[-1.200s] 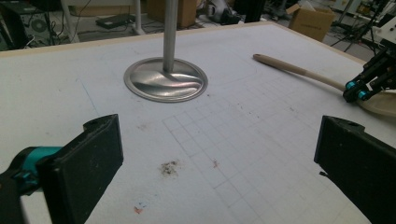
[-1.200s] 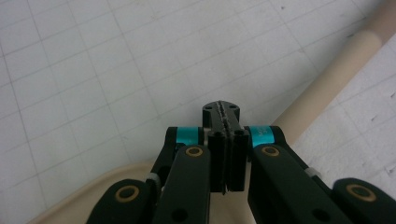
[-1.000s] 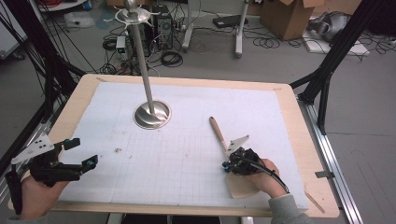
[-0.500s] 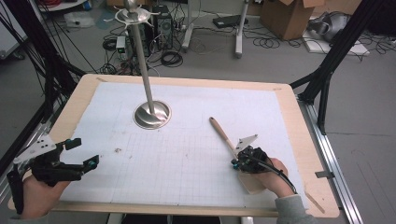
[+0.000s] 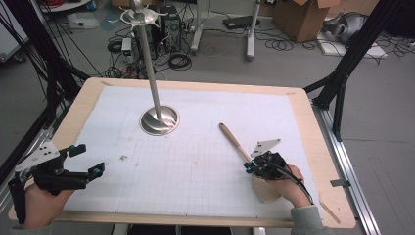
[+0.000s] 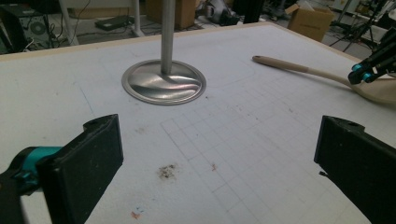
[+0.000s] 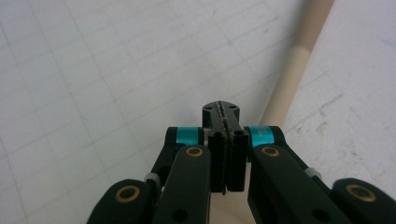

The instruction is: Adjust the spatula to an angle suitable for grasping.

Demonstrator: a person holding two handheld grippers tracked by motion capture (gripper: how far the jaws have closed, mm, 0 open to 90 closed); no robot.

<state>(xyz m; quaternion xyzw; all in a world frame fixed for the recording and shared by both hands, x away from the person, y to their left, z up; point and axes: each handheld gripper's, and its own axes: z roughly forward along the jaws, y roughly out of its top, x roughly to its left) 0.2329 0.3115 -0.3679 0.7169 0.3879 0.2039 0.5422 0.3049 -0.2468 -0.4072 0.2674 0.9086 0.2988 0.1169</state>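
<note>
A wooden table point(image 5: 313, 147) bears a white grid mat point(image 5: 195, 161); cables cover the floor point(image 5: 293, 54) behind. A metal stand point(image 5: 159, 119) is far left. The wooden spoon point(image 5: 235, 142) lies right, beside the right gripper point(image 5: 254, 169), whose jaws are together. The left gripper point(image 5: 85, 161) has its jaws apart.

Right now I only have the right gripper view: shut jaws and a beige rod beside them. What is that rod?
Observer: The handle of a wooden spoon lying flat on the white mat.
Operator: Where is the other hand-held gripper?
Observer: The left hand-held gripper is at the mat's near left corner, jaws open and empty.
Operator: Anything else on the mat?
Observer: A metal stand, round base and upright pole, beyond the spoon's handle tip.
</note>
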